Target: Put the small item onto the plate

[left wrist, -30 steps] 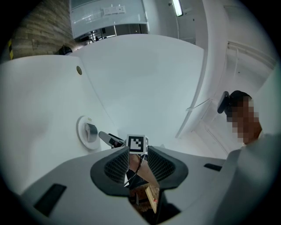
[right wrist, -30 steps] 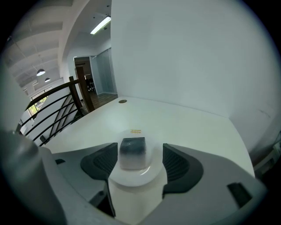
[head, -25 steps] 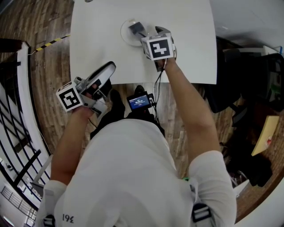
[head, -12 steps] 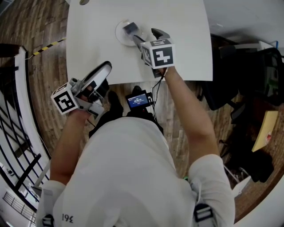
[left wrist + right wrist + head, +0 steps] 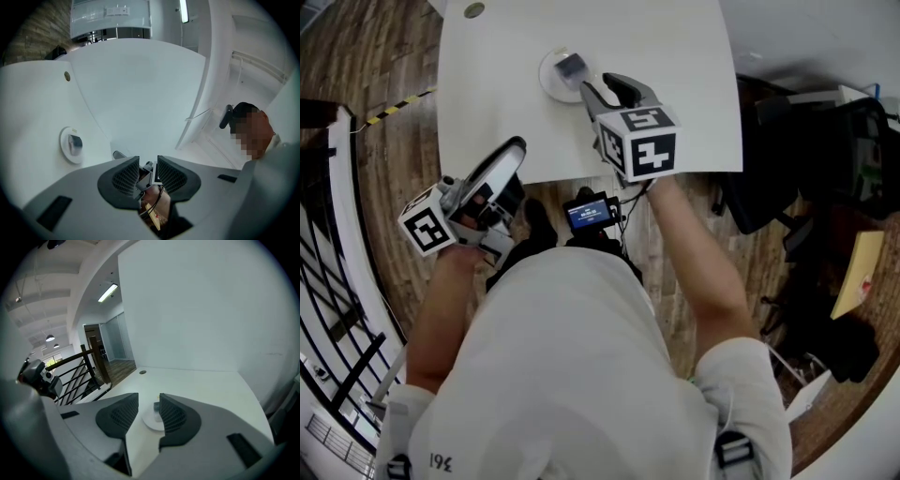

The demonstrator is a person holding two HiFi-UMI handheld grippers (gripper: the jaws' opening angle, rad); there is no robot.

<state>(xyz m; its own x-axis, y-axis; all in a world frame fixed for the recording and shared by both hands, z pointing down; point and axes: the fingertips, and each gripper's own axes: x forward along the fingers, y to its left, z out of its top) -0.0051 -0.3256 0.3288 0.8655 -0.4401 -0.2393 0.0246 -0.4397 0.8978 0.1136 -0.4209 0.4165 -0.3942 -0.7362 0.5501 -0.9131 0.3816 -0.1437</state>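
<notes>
Draw right gripper (image 5: 606,90), empty with jaws closing, straight back. Leave small item (image 5: 571,67) undisturbed on plate (image 5: 549,85), well in from desk's (image 5: 684,84) near edge.

We hold the right gripper (image 5: 607,90) over the white table (image 5: 675,56), its jaws closing with nothing between them. Just beyond their tips lies the small item (image 5: 572,67), grey, resting on the round white plate (image 5: 551,82). Our left gripper (image 5: 511,157) hangs at the table's near edge, well apart from the plate. A round grommet (image 5: 473,10) sits at the table's far corner. Below the edge, a small device with a blue screen (image 5: 589,214) shows over the wooden floor (image 5: 384,56).
</notes>
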